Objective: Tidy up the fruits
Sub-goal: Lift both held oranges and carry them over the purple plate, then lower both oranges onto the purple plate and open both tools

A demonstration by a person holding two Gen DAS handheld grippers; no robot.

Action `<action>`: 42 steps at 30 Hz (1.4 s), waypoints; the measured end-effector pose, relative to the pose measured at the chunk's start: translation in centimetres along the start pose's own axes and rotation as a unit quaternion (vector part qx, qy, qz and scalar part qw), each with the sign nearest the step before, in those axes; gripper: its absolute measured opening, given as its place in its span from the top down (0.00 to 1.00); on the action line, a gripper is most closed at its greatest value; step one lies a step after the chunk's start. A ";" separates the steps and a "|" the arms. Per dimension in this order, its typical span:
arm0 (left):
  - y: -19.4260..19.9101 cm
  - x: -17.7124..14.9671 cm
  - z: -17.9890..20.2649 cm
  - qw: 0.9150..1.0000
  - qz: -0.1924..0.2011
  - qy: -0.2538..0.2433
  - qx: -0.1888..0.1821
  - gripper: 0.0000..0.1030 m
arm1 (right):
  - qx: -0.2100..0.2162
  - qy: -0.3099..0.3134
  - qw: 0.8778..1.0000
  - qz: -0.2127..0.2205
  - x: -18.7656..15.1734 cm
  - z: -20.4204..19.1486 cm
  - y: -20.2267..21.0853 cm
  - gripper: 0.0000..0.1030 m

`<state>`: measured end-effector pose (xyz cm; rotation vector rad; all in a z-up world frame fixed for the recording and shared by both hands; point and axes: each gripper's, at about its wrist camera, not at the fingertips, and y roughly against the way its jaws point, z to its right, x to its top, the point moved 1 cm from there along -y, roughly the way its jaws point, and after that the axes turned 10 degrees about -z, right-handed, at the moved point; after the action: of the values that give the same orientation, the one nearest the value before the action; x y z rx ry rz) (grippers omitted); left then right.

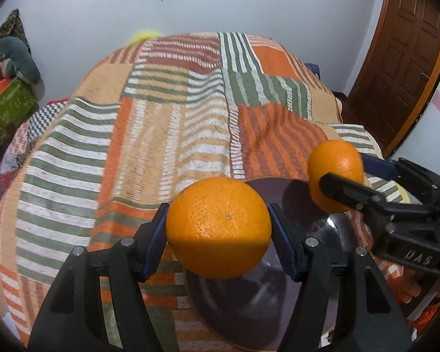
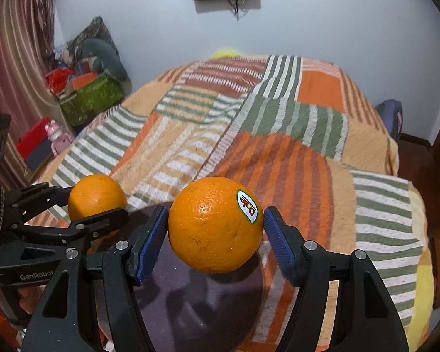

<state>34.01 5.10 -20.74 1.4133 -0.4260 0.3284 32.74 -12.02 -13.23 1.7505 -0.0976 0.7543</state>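
My left gripper (image 1: pixel 218 230) is shut on a plain orange (image 1: pixel 218 227) and holds it above a dark purple bowl (image 1: pixel 249 308) on the bed. My right gripper (image 2: pixel 215 228) is shut on a second orange (image 2: pixel 214 226) with a white sticker, above the same bowl (image 2: pixel 190 299). In the left wrist view the right gripper (image 1: pixel 334 173) and its orange (image 1: pixel 336 161) show at the right. In the right wrist view the left gripper (image 2: pixel 96 199) and its orange (image 2: pixel 95 196) show at the left. The bowl's inside looks empty where it shows.
A striped orange, green and white blanket (image 1: pixel 176 123) covers the bed. A green box (image 2: pixel 91 99) with clutter and a red box (image 2: pixel 33 145) stand by the left wall. A brown wooden door (image 1: pixel 402 55) is at the right.
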 end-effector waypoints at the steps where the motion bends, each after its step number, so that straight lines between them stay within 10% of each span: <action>1: -0.5 0.1 0.0 1.000 -0.005 0.000 -0.003 0.37 | 0.001 0.001 1.000 -0.005 0.0 0.0 -0.3 0.38; 21: -4.3 -0.1 -0.6 0.997 -0.078 0.013 -0.024 0.36 | -0.004 0.025 0.998 -0.065 -0.2 0.1 -3.0 0.36; 42: 4.4 -2.1 -1.3 1.000 0.005 0.026 0.004 0.27 | -0.020 0.021 0.999 -0.016 -2.1 -1.5 2.8 0.28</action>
<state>30.20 7.04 -18.02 1.4081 -0.3896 0.3754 29.20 -12.31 -11.80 1.6940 -0.0565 0.7606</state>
